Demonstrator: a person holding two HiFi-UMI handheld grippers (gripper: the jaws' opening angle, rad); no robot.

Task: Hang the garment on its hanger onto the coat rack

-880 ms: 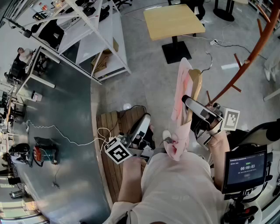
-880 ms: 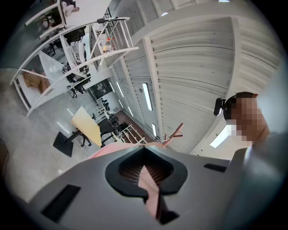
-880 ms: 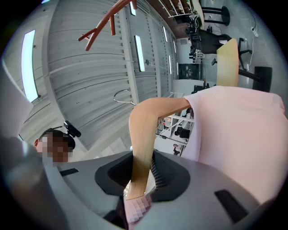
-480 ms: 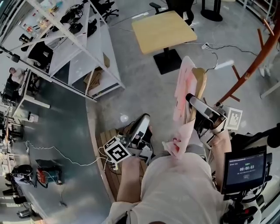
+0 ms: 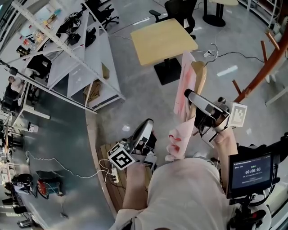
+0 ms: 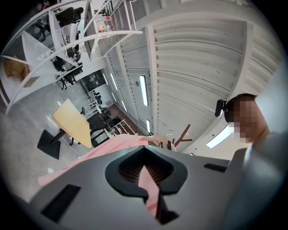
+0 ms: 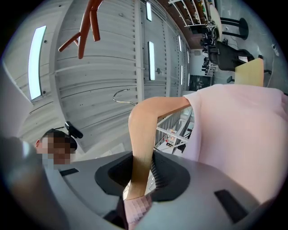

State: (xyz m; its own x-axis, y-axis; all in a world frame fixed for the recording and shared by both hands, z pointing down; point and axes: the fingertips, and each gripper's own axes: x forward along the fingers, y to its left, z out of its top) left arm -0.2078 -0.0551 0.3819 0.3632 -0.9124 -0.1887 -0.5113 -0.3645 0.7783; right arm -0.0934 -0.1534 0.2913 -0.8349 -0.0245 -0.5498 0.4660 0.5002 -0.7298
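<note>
A pink garment (image 5: 182, 90) hangs on a wooden hanger (image 5: 199, 76) held upright in front of me. My right gripper (image 5: 200, 108) is shut on the hanger's wooden arm (image 7: 144, 134), whose metal hook (image 7: 121, 94) points up. The garment (image 7: 243, 130) fills the right of the right gripper view. My left gripper (image 5: 145, 130) sits lower and to the left, shut on a strip of the pink fabric (image 6: 148, 188). The red-brown coat rack (image 5: 265, 63) stands to the right, apart from the hanger. Its pegs show overhead (image 7: 87, 22) and beyond the fabric (image 6: 182, 134).
A square wooden table (image 5: 164, 40) stands ahead, with an office chair (image 5: 180, 6) behind it. White shelving (image 5: 85, 58) runs along the left. A small screen (image 5: 249, 173) is mounted at my lower right. Wooden slats (image 5: 108, 175) and a cable lie by my feet.
The right gripper has carried the hanger and garment slightly up and forward. My view has swung, so the table sits nearer the middle. The left gripper has barely moved.
</note>
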